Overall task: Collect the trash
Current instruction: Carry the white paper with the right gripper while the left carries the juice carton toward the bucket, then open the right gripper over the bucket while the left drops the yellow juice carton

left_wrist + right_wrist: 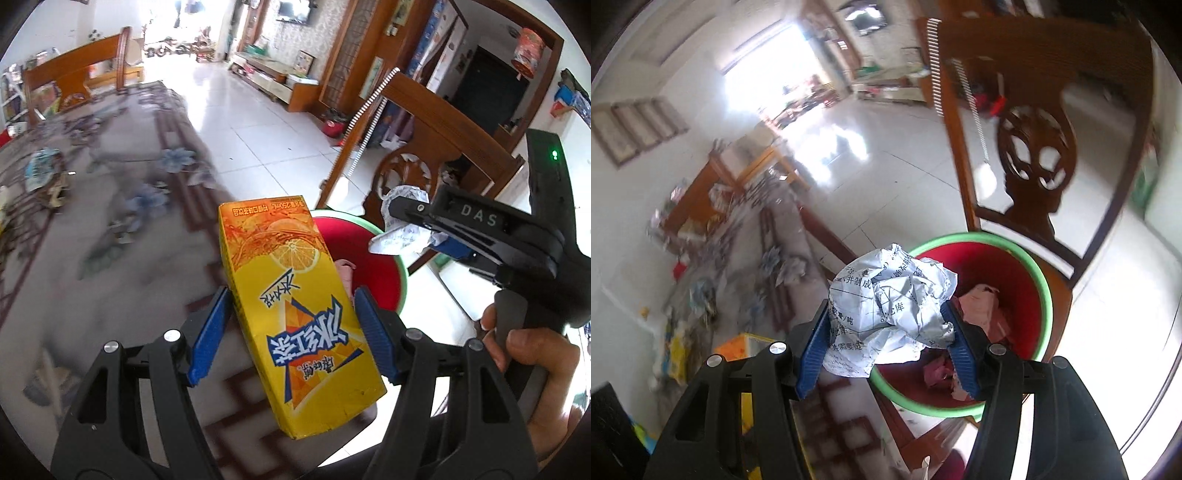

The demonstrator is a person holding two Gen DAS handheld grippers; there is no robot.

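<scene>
My left gripper (293, 325) is shut on a yellow-orange drink carton (295, 295), held beside the table edge. Behind the carton is a red bin with a green rim (400, 266). My right gripper (886, 332) is shut on a crumpled printed paper ball (890, 299), held at the near-left rim of the same bin (1045, 295). Pink scraps (982, 306) lie inside the bin. In the left wrist view the right gripper (406, 216) holds the paper ball (400, 236) above the bin's far right side.
A wooden chair (1034, 177) stands right behind the bin; it also shows in the left wrist view (436, 147). The table with a floral cloth (110, 221) lies to the left, with more litter (44, 177) on it. White tiled floor (258, 122) stretches beyond.
</scene>
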